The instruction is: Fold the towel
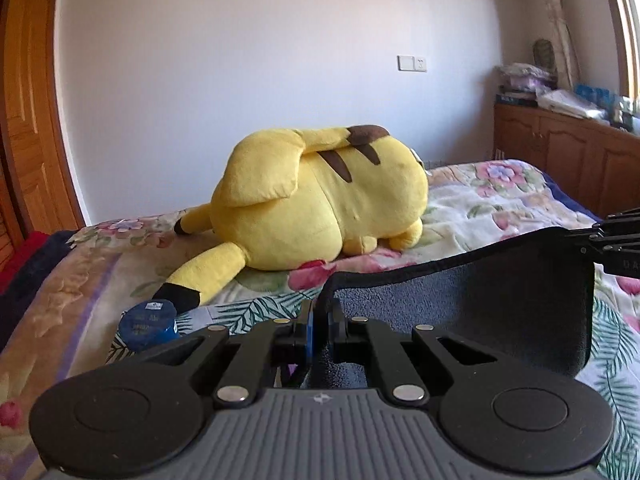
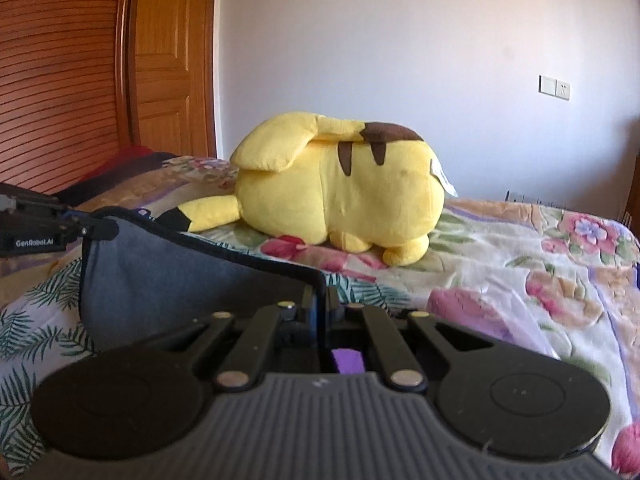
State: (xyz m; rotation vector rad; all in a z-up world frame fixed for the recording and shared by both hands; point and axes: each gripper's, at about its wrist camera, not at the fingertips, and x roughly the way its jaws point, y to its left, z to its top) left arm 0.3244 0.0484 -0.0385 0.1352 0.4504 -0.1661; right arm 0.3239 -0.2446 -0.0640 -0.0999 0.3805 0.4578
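A dark grey towel (image 1: 472, 308) with a black hem hangs stretched between my two grippers, above the floral bedspread. My left gripper (image 1: 320, 312) is shut on one top corner of it. My right gripper (image 2: 323, 300) is shut on the other top corner; the towel (image 2: 168, 280) spreads to its left. In the left wrist view the right gripper (image 1: 600, 240) shows at the right edge, holding the towel's far corner. In the right wrist view the left gripper (image 2: 108, 228) shows at the left edge. The towel's lower part is hidden behind the gripper bodies.
A large yellow plush toy (image 1: 320, 200) lies on the bed (image 1: 500, 208) just beyond the towel. A blue round tin (image 1: 148, 324) sits on the bed by the plush's ear. A wooden wardrobe (image 2: 80, 72) stands left, a wooden cabinet (image 1: 560, 152) right.
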